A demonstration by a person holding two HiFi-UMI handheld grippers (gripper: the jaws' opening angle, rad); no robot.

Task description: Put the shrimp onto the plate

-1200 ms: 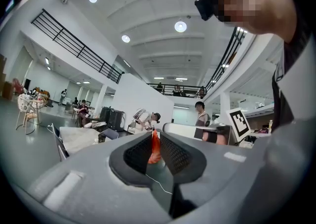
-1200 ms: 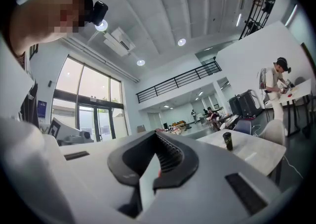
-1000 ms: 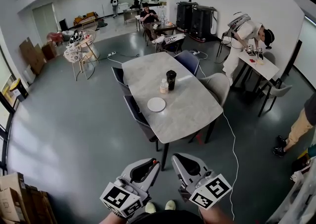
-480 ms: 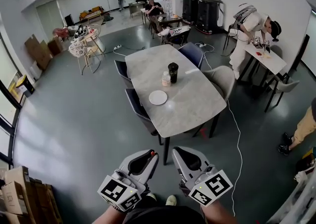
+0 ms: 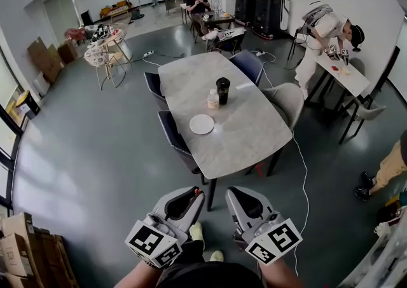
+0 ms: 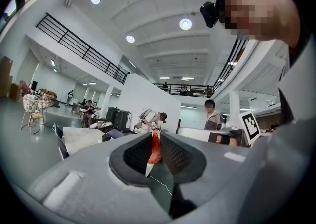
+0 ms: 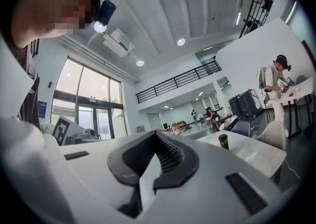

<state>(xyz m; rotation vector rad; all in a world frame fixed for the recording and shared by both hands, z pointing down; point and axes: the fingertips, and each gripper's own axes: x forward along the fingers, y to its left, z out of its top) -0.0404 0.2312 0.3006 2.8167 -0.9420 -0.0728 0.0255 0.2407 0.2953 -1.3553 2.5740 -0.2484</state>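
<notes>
A white plate (image 5: 201,124) lies on the grey marble table (image 5: 245,137), far ahead of me across the floor. Both grippers are held close to my body at the bottom of the head view. My left gripper (image 5: 193,195) (image 6: 154,138) is shut on an orange-red shrimp (image 6: 154,150), which stands upright between its dark ribbed pads. To its right, my right gripper (image 5: 233,195) (image 7: 157,136) has its jaws together, with only a tiny red speck showing at the seam. In the right gripper view the table (image 7: 252,151) is off to the right.
A black cup (image 5: 222,89) and a small bottle (image 5: 213,98) stand on the table behind the plate. Dark chairs (image 5: 172,134) line its left side and a beige chair (image 5: 284,101) its right. A white cable (image 5: 300,185) runs over the floor. People stand at a side table (image 5: 340,70).
Both grippers have risen a little in the head view and stayed shut. The view has shifted slightly and a foot now shows between the grippers.
</notes>
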